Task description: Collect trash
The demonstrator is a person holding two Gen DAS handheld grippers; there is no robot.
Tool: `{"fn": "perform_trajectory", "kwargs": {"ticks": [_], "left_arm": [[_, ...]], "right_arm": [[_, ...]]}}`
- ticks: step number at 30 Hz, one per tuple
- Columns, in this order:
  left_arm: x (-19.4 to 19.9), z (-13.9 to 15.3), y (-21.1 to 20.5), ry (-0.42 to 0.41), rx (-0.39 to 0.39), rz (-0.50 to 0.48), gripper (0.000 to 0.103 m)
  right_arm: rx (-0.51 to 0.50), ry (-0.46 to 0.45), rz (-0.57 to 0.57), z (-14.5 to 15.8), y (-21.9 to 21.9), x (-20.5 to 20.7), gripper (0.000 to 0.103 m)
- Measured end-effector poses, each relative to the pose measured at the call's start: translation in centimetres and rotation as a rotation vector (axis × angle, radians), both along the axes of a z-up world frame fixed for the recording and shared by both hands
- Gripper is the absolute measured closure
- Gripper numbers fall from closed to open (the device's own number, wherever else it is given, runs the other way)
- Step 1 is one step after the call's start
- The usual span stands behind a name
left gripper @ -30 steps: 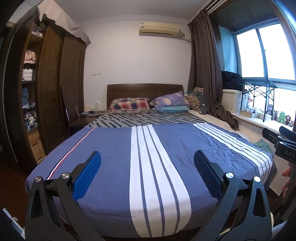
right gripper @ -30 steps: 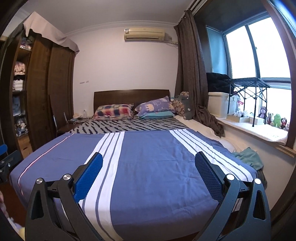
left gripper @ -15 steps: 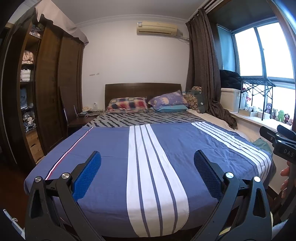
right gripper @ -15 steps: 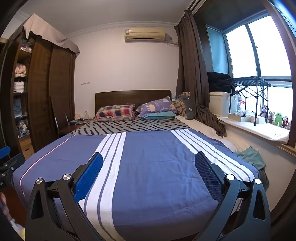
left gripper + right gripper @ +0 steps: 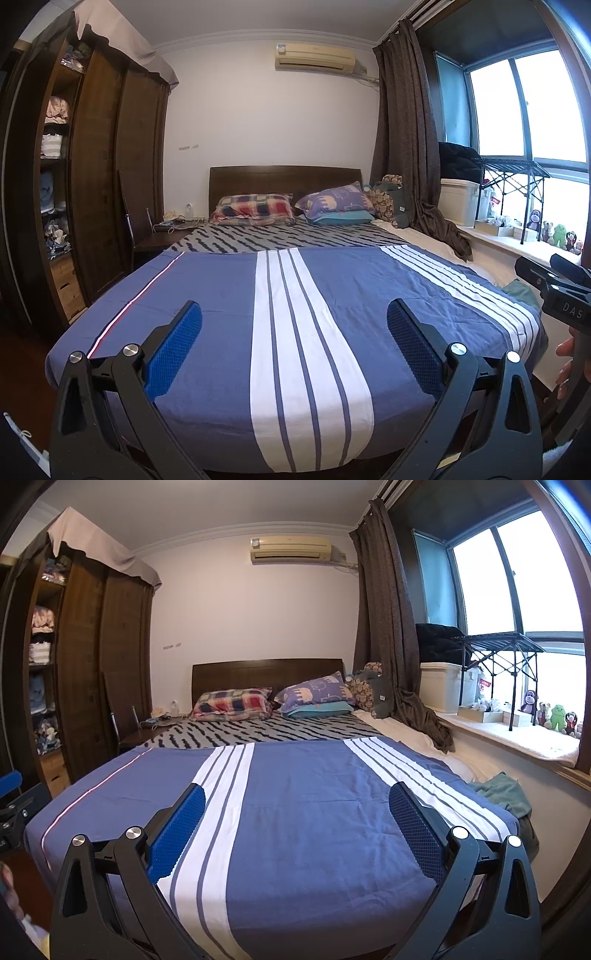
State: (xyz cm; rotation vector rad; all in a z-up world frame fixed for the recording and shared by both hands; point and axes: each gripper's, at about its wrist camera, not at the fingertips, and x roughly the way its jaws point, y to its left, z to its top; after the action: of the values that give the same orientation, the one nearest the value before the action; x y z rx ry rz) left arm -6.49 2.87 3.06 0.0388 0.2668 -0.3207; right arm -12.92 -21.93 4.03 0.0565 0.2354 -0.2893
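Trash: can't pick out any piece for sure in either wrist view.

Far left, a dark wooden wardrobe (image 5: 110, 166) with open shelves of folded clothes and a cloth draped over its top. Beside it is a chair (image 5: 127, 221), then a bedside table (image 5: 162, 240) with small clutter too small to identify.

The bed (image 5: 221, 295) fills the middle, with a blue cover with white stripes and a zebra-pattern sheet behind it. A plaid pillow (image 5: 253, 208) and a purple pillow (image 5: 336, 197) lie against the headboard, with an air conditioner (image 5: 314, 55) on the wall above.

The left gripper (image 5: 293, 306) hovers over the foot of the bed, jaws spread wide, nothing between the blue pads. The right gripper (image 5: 296, 788) is the same: spread wide, empty, above the cover. It also shows at the right edge of the left view, with a hand (image 5: 565, 354) on it.

To the right, a green cloth (image 5: 498, 794) is bunched at the bed's right edge. A brown curtain (image 5: 402, 147) hangs by the window. The sill holds a white box (image 5: 458, 201), a black folding rack (image 5: 509, 166) and plush toys (image 5: 557, 234).
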Motion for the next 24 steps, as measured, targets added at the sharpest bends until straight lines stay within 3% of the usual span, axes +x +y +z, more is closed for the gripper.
{"fn": "perform_trajectory", "kwargs": {"ticks": [24], "left_arm": [[-0.26,0.15,0.27,-0.006,-0.011,0.003,0.008]], "right_arm": [[0.003,-0.013,0.014,0.62,0.89,-0.52,0.003]]}}
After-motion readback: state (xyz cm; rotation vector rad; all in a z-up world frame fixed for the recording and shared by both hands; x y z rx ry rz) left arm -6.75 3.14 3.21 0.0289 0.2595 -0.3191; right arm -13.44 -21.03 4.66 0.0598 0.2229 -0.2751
